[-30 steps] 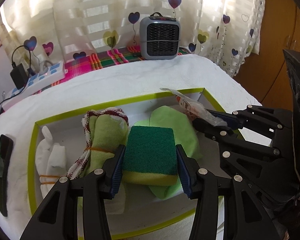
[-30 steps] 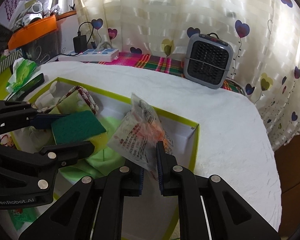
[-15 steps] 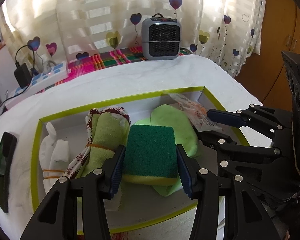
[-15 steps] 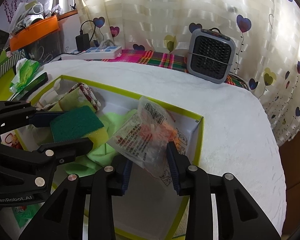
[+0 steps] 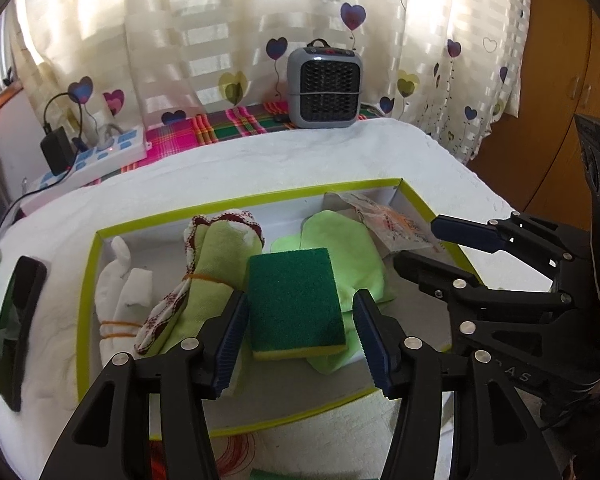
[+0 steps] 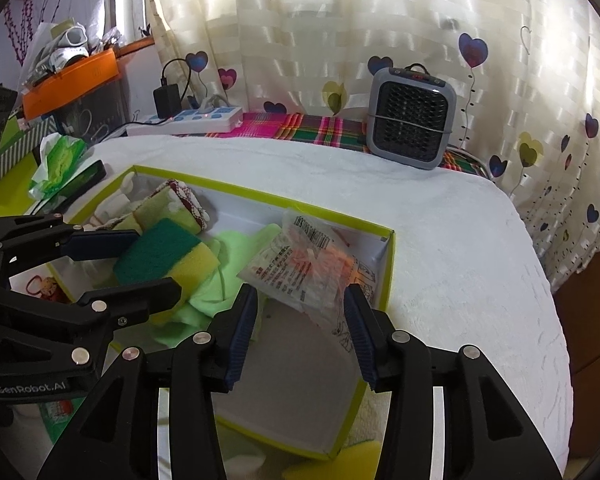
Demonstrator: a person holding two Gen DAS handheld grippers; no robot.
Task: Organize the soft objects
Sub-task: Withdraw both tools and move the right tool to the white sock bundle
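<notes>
A shallow box (image 5: 87,312) with a yellow-green rim sits on a white cloth (image 5: 300,160) and holds the soft things. In the left wrist view the left gripper (image 5: 298,338) hangs over the near side of the box with its jaws opening; the sponge (image 5: 294,304), dark green on top and yellow below, lies between the blue pads, and a narrow gap shows on each side, so the pads do not press on it. The sponge rests on a light green cloth (image 5: 350,248) spread on the box floor. To its left lies a rolled green towel (image 5: 216,268) with a red-and-white border, bound by an orange band, and further left a white roll (image 5: 118,300) bound the same way, close to the box's left wall. In the right wrist view the right gripper (image 6: 300,332) is also opening, its jaws well apart; the clear plastic packet (image 6: 308,268) with orange contents and printed text lies in the box's far right corner, its near end reaching between the pads, and neither pad clamps it. The same view shows the sponge (image 6: 160,252) between the left gripper's fingers (image 6: 100,240). Behind the box stand a grey heater (image 5: 325,82) and a white power strip (image 5: 100,160) on a plaid cloth (image 5: 220,128), before a heart-print curtain (image 5: 220,40). A dark phone (image 5: 16,328) lies left of the box.
</notes>
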